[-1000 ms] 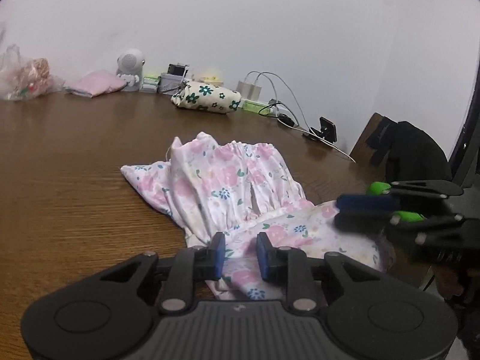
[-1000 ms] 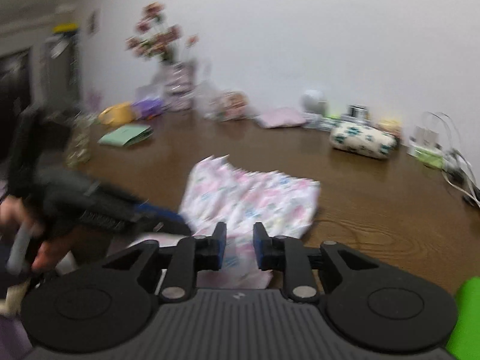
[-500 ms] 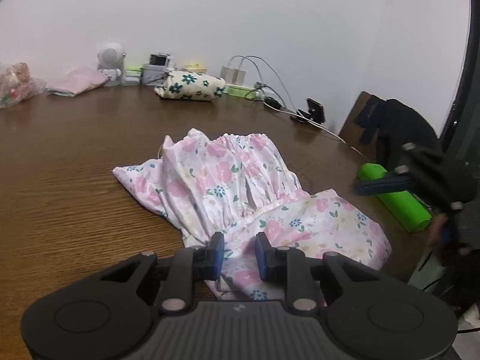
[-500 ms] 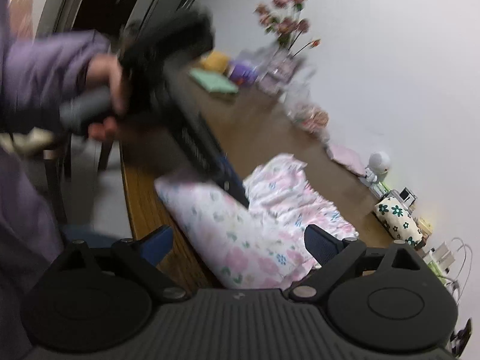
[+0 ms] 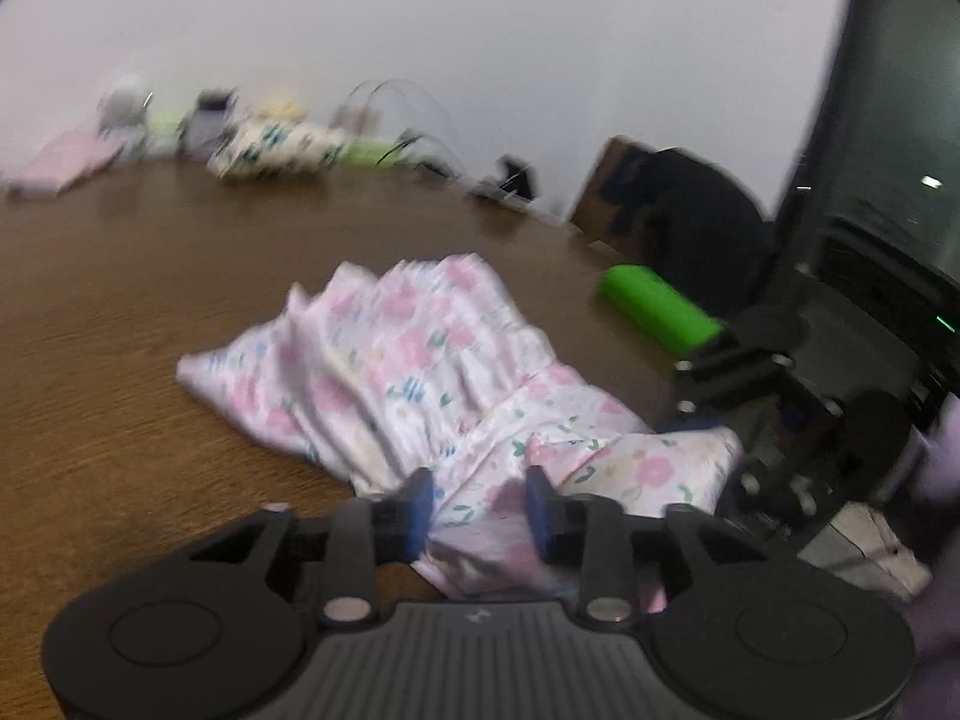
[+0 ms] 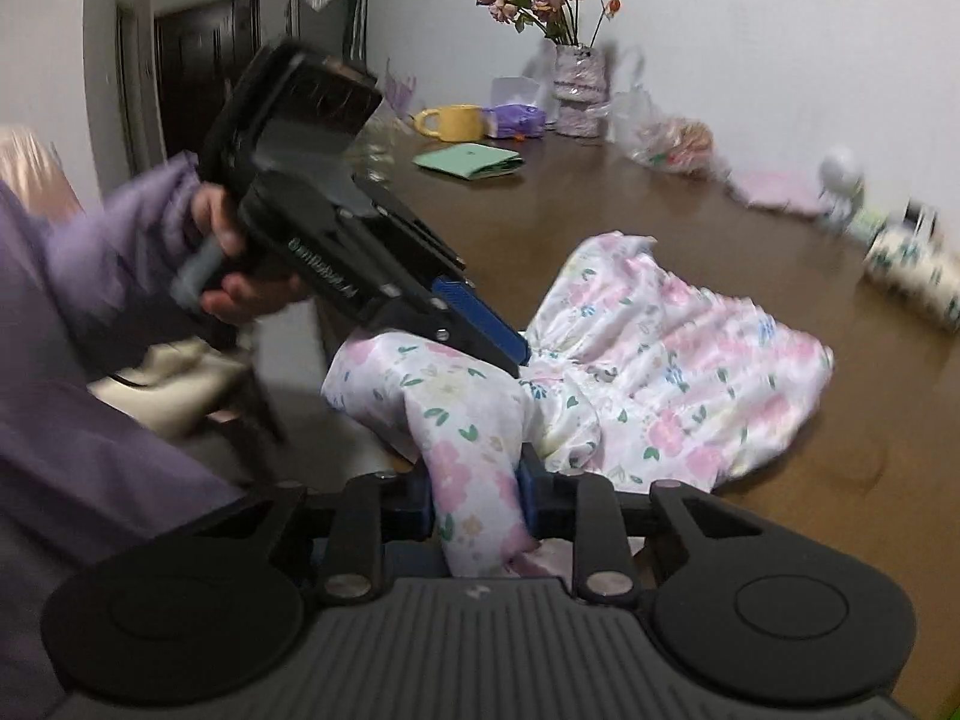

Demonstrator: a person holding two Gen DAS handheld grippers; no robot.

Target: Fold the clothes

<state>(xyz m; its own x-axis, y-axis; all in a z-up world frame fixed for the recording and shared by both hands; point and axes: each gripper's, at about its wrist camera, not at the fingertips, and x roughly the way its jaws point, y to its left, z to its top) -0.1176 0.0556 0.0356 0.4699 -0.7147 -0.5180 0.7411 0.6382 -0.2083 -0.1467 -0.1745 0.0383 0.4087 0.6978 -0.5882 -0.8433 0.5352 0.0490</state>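
A plain white wall [image 6: 750, 30] is seen behind a dark brown wooden desk [image 6: 540, 204]. A dark door [image 6: 204, 66] in a pale frame is set at the left of the right wrist view. A vase of dried flowers [image 6: 576, 90], a yellow mug [image 6: 453, 122] and a green folder [image 6: 471, 160] are placed near the wall. In the left wrist view a chair draped in black [image 5: 690, 210] is seen beside a dark glass panel [image 5: 900, 150]. Cables [image 5: 396, 114] are blurred.
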